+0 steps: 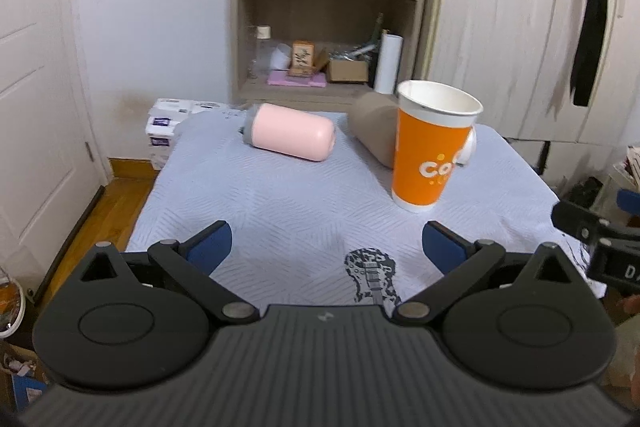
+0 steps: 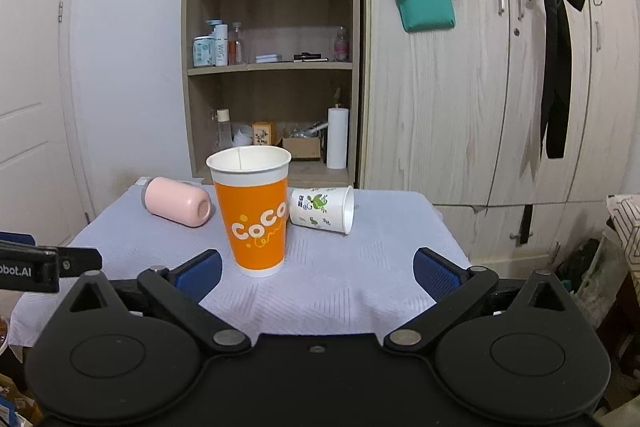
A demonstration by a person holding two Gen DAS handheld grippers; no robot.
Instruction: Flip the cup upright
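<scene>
Orange paper cup (image 2: 256, 211) printed "CoCo" stands upright, mouth up, on the pale quilted tablecloth (image 2: 340, 291), near the table's middle. Behind it to the right, a white cup with green print (image 2: 322, 209) lies on its side; to the far left a pink bottle (image 2: 176, 201) also lies flat. Both the left gripper (image 1: 326, 247) and the right gripper (image 2: 316, 269) hover with tongs spread apart, holding nothing.
</scene>
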